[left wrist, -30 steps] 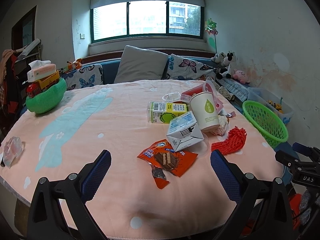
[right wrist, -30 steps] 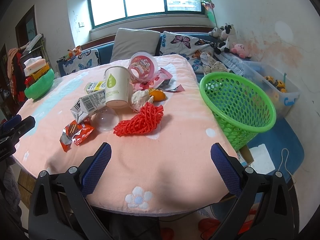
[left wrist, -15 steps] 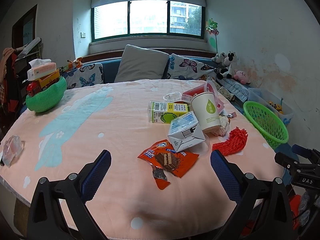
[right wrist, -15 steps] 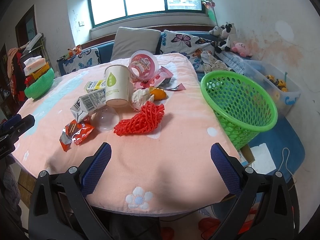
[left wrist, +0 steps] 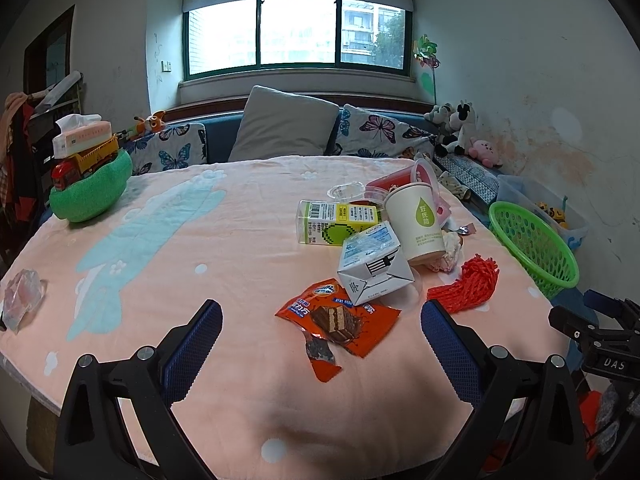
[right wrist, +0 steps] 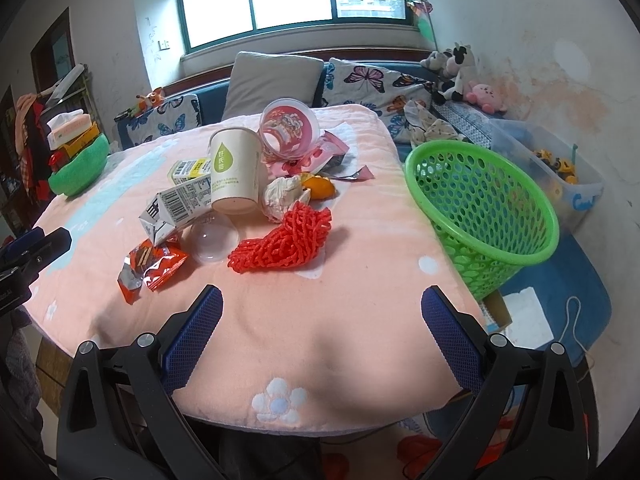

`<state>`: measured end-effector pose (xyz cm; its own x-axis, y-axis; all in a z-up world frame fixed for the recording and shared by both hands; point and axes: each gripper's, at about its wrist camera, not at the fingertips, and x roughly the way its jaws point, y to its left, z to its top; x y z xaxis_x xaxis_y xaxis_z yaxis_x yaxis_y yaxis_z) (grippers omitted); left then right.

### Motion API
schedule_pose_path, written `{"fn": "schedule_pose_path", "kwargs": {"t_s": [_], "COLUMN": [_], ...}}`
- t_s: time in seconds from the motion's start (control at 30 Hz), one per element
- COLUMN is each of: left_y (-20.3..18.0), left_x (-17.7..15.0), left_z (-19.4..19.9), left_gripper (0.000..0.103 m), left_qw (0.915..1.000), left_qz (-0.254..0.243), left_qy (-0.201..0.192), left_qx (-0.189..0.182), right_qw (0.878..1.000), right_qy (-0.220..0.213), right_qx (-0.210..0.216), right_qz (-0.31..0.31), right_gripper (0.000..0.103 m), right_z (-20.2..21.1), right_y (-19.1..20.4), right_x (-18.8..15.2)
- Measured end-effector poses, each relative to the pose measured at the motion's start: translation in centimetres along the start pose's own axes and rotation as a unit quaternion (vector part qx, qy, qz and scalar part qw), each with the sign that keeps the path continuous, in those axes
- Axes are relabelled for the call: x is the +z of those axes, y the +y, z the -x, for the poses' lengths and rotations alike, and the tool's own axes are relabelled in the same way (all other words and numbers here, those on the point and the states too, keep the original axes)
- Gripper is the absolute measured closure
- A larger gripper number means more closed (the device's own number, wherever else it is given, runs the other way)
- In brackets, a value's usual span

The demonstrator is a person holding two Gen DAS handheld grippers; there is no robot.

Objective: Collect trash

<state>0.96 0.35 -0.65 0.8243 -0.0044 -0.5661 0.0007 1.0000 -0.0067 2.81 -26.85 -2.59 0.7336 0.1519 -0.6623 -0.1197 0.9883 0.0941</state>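
Hovering wide open and empty, both tools (left wrist: 320,344) (right wrist: 320,332) are held short of the piled trash, where the red foam net (right wrist: 284,240) could be snagged, toppling the upturned paper cup (right wrist: 235,172) beside the green plastic basket (right wrist: 480,216).

A lived-in family home: a window seat (left wrist: 224,140) with butterfly cushions (left wrist: 380,132) beneath the window (left wrist: 298,34), soft toys (left wrist: 456,126) in the corner, a toy truck (left wrist: 86,162), and a table (left wrist: 160,240) under a pink blanket.
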Motion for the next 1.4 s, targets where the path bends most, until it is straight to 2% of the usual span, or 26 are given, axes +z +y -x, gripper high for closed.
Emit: {"fn": "schedule_pose_path", "kwargs": {"t_s": [0.93, 1.13, 1.4], "left_y": [1.1, 0.4, -0.6], "left_x": [1.9, 3.9, 6.9], "left_z": [-4.5, -6.7, -11.7], "left_gripper": [0.006, 0.006, 0.006], "left_qw": [0.9993, 0.9982, 0.9917], "left_qz": [0.005, -0.004, -0.004], "left_qy": [0.037, 0.058, 0.115], "left_qx": [0.002, -0.016, -0.058], "right_qw": [0.999, 0.999, 0.999], "right_qy": [0.010, 0.014, 0.018], "right_qx": [0.017, 0.023, 0.029], "right_qz": [0.029, 0.031, 0.036], "right_gripper": [0.005, 0.005, 0.005], "right_z": [-3.9, -5.0, -6.3], "right_y": [1.3, 1.2, 0.6], "right_x": [3.2, 3.9, 5.0]}}
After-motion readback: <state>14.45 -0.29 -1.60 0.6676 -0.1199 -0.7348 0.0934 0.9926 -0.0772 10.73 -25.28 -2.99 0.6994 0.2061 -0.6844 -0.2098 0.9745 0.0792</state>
